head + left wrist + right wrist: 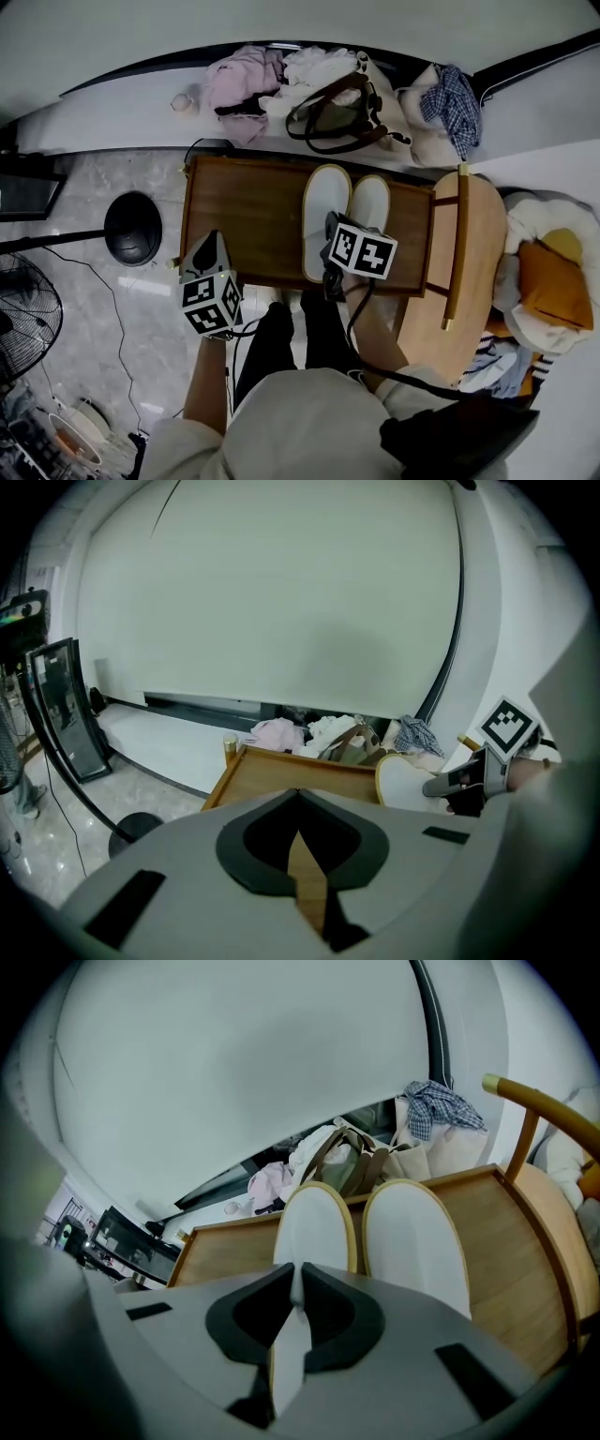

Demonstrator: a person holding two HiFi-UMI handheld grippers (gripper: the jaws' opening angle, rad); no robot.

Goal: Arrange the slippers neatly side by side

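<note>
Two white slippers with tan rims lie side by side on a wooden table point(248, 216), toes pointing away from me. My right gripper point(330, 227) is over the left slipper point(323, 192). In the right gripper view that slipper point(314, 1222) runs forward from my right gripper point(297, 1277), which is shut on a white strip of it. The right slipper point(372, 202) point(412, 1237) lies free, touching its mate. My left gripper point(212, 238) hovers at the table's near left edge. It point(298, 795) is shut on nothing, and the bare wood of the table point(281, 775) shows beyond it.
Behind the table a ledge holds pink clothes point(244, 80), a tan bag with dark straps point(342, 112) and a checked cloth point(455, 103). A wooden chair point(464, 253) stands at the table's right, with cushions point(548, 277) beyond. A black round lamp base point(133, 228) and a fan point(23, 314) stand at the left.
</note>
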